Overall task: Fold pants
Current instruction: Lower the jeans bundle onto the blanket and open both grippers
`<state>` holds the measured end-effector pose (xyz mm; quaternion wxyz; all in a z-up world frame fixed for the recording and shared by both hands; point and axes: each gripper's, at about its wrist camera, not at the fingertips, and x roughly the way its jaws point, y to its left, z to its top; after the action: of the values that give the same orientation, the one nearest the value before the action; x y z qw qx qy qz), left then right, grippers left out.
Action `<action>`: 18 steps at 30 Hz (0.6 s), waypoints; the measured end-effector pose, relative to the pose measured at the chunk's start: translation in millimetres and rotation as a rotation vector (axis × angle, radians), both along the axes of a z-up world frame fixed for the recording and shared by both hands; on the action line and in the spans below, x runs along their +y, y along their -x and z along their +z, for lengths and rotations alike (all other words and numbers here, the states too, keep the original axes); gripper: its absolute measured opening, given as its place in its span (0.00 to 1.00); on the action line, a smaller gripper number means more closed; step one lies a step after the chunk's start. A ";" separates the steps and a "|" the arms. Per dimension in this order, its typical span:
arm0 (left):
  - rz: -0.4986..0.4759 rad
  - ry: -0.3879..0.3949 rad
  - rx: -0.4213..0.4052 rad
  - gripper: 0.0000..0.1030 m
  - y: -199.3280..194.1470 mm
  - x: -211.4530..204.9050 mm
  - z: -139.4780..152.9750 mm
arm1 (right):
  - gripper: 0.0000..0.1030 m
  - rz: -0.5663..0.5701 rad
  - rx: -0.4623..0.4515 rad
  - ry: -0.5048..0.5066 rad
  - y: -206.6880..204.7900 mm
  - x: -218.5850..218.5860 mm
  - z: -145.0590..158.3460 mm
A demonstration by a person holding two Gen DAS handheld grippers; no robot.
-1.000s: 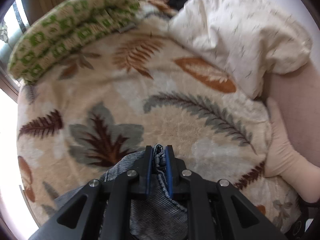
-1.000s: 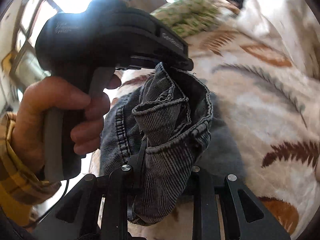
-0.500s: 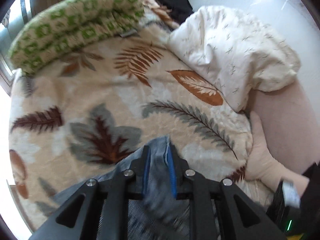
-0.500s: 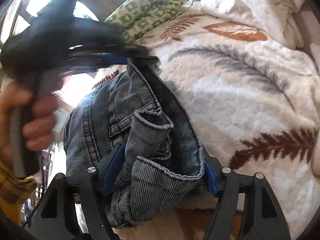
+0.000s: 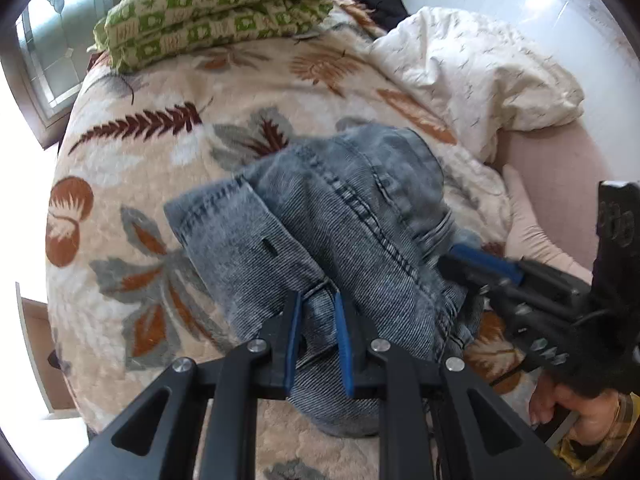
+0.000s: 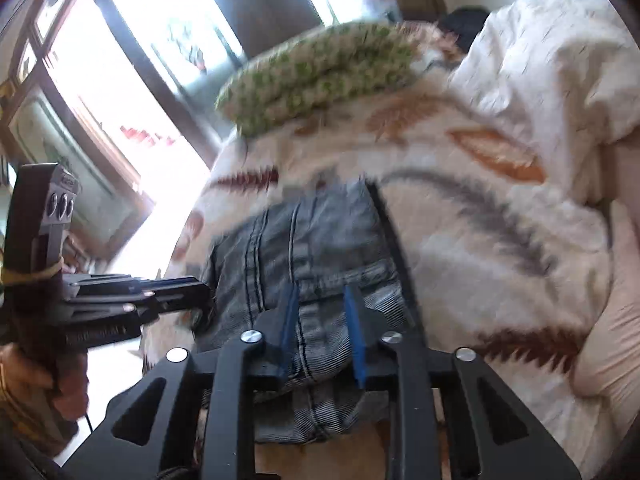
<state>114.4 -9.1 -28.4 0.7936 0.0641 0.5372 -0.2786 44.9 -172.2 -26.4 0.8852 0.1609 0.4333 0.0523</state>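
lying bunched on the bed [image 5: 132, 160], the jeans [image 5: 340, 200] sit near its front edge, each tool, left [image 5: 317, 316] and right [image 6: 320, 312], parted slightly around a denim fold, likely to free the laid cloth.

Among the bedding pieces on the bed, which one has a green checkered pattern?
The folded quilt at the far end, by the window. The blanket under the jeans shows leaves; the white duvet is crumpled.
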 end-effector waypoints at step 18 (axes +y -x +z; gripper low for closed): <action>0.043 0.071 0.005 0.19 32.2 -0.7 2.5 | 0.28 0.083 0.041 0.078 -28.1 -4.7 7.4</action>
<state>82.2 -9.7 -26.0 0.7998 0.0233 0.5303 -0.2804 73.0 -176.9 -18.9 0.8788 0.1093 0.4594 0.0688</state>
